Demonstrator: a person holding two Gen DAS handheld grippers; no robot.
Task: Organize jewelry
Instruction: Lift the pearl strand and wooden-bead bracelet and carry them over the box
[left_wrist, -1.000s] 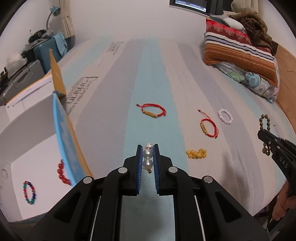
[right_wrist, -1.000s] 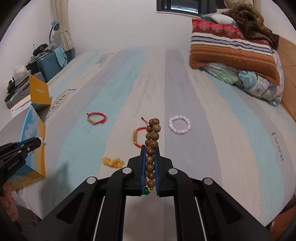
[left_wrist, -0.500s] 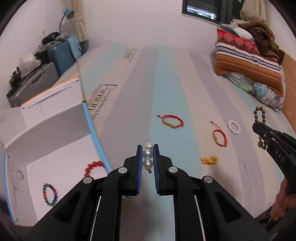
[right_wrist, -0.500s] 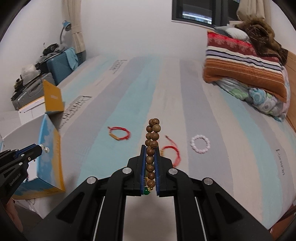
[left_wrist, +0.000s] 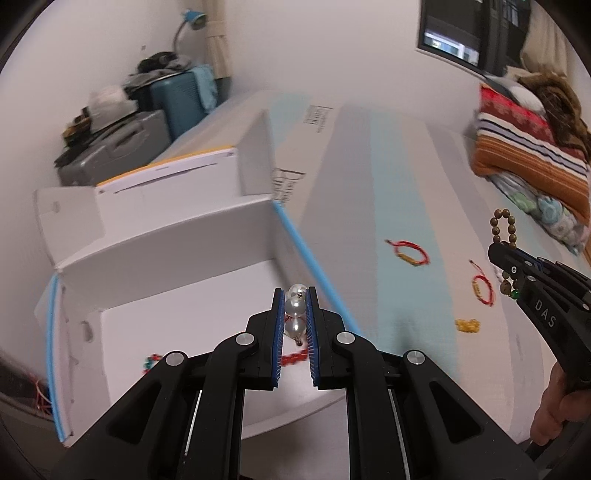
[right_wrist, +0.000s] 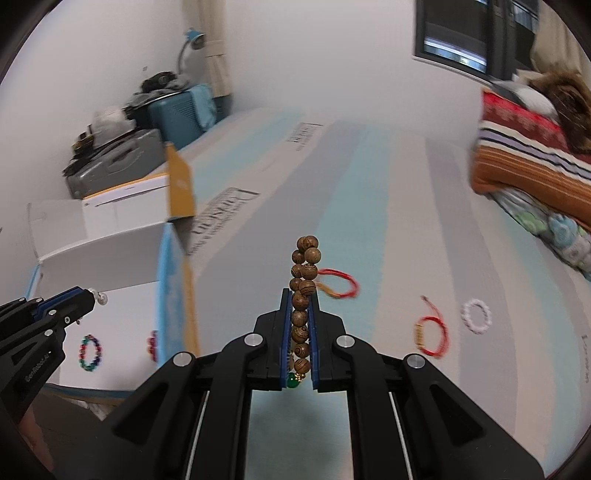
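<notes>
My left gripper (left_wrist: 295, 295) is shut on a white pearl bracelet (left_wrist: 294, 308) and hangs over the open white box (left_wrist: 177, 325) at the bed's left edge. A red bead bracelet (left_wrist: 293, 357) and a multicoloured one (right_wrist: 89, 351) lie in the box. My right gripper (right_wrist: 300, 295) is shut on a brown wooden bead bracelet (right_wrist: 303, 291), to the right of the box above the bed. Two red cord bracelets (right_wrist: 338, 287) (right_wrist: 432, 334), a white bead bracelet (right_wrist: 476, 316) and a yellow one (left_wrist: 467, 325) lie on the striped bedspread (right_wrist: 369, 206).
The box has a blue-edged side wall (left_wrist: 314, 254) and an orange flap (right_wrist: 180, 184). Suitcases and clutter (left_wrist: 122, 144) stand beyond the box. Striped pillows and folded bedding (left_wrist: 532, 155) lie at the far right.
Both grippers have swung left toward the box. My left gripper with the pearls now hangs over the box interior; my right one with the wooden beads has come closer to the box.
</notes>
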